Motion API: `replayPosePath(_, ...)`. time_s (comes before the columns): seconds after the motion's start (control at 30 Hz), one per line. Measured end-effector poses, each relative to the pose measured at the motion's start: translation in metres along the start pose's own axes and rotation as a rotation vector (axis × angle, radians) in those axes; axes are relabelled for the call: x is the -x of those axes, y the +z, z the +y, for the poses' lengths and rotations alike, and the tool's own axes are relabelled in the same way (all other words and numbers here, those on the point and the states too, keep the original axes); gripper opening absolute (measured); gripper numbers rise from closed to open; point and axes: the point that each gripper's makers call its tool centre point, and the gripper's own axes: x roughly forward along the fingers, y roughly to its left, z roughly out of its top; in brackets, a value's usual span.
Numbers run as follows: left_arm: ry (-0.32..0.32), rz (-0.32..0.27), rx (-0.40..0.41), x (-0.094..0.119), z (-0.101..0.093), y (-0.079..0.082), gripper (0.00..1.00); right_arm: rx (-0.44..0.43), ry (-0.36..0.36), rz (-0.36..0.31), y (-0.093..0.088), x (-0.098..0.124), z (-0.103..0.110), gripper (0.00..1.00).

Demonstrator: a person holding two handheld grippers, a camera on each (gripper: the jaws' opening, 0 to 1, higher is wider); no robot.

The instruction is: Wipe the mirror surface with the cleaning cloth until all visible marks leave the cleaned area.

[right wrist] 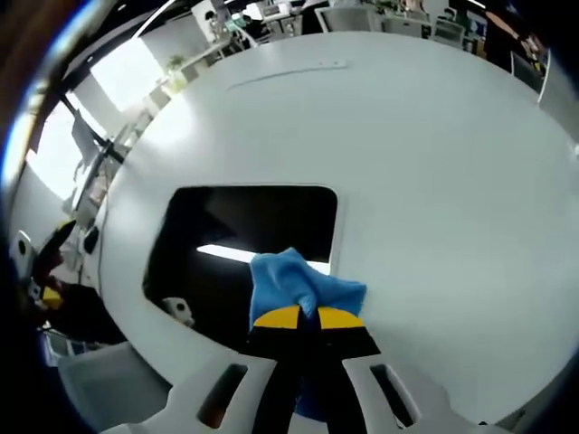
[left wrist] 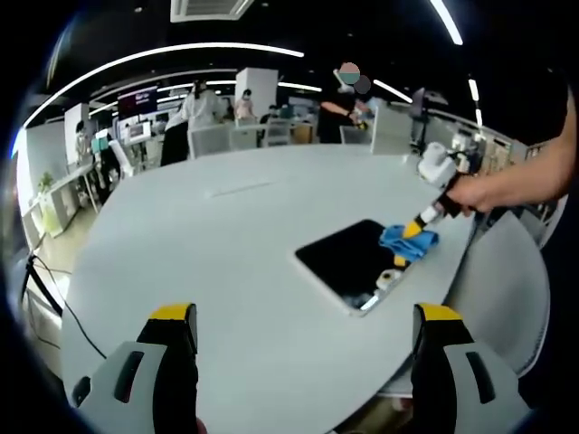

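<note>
My left gripper view sits low at the near edge of the white table (left wrist: 226, 244), looking across it toward the office beyond, well back from the mirror (left wrist: 348, 258). My right gripper view hangs close above the mirror (right wrist: 244, 235), looking steeply down along my jaws. Both views share the mirror, the blue cloth (left wrist: 407, 240) (right wrist: 294, 285) and the surrounding tabletop.

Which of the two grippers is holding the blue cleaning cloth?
The right gripper, shut on the blue cleaning cloth over the dark rectangular mirror; the left gripper is open.
</note>
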Motion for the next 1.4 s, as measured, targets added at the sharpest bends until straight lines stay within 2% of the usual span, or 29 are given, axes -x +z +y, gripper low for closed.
replayPosePath(0.63, -0.003, 0.006, -0.007, 0.001, -0.002, -0.003, 1.0, -0.049, 0.01, 0.025, -0.018, 0.007, 0.005, 0.0)
replayPosePath(0.77, -0.003, 0.004, -0.006, -0.001, -0.002, -0.002, 1.0, -0.034, 0.01, 0.031, -0.023, 0.009, 0.008, 0.0)
replayPosePath(0.97, -0.008, 0.003, -0.01, -0.004, -0.004, 0.0, 1.0, -0.046, 0.009, 0.024, -0.023, 0.009, 0.006, 0.0)
replayPosePath(1.4, 0.005, -0.003, -0.012, -0.003, 0.004, 0.003, 1.0, -0.084, 0.008, 0.012, -0.023, 0.009, 0.007, 0.0)
